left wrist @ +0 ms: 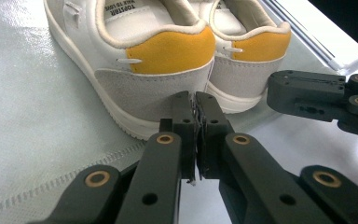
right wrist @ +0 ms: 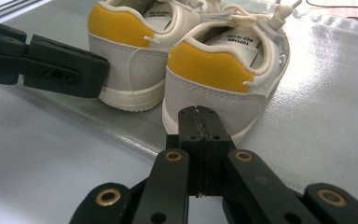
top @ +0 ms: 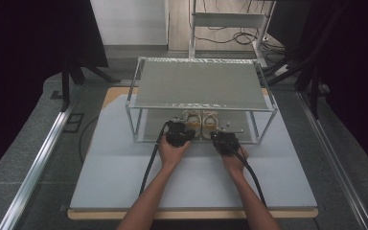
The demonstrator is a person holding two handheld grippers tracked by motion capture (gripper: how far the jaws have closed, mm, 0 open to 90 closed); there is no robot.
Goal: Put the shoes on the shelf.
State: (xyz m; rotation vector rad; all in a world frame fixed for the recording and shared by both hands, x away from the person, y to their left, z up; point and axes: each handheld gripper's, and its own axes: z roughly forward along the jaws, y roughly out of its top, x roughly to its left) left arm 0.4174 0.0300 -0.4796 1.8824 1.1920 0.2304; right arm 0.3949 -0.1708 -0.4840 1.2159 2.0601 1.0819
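A pair of white sneakers with yellow heel tabs stands on the lower tier of a metal shelf, heels toward me: the left shoe (top: pixel 191 118) (left wrist: pixel 135 70) (right wrist: pixel 126 51) and the right shoe (top: pixel 210 119) (left wrist: pixel 244 58) (right wrist: pixel 219 79). My left gripper (top: pixel 184 127) (left wrist: pixel 195 100) is shut with nothing between its jaws, its tips right at the left shoe's heel. My right gripper (top: pixel 217 135) (right wrist: pixel 198 114) is also shut and empty, just behind the right shoe's heel. Whether either tip touches a shoe is unclear.
The shelf's upper panel (top: pixel 199 84) overhangs the shoes, carried on thin metal posts (top: pixel 134 122). It stands on a pale mat (top: pixel 124 177) over the table. Dark curtains hang at both sides, and cables lie on the floor (top: pixel 235 38) behind.
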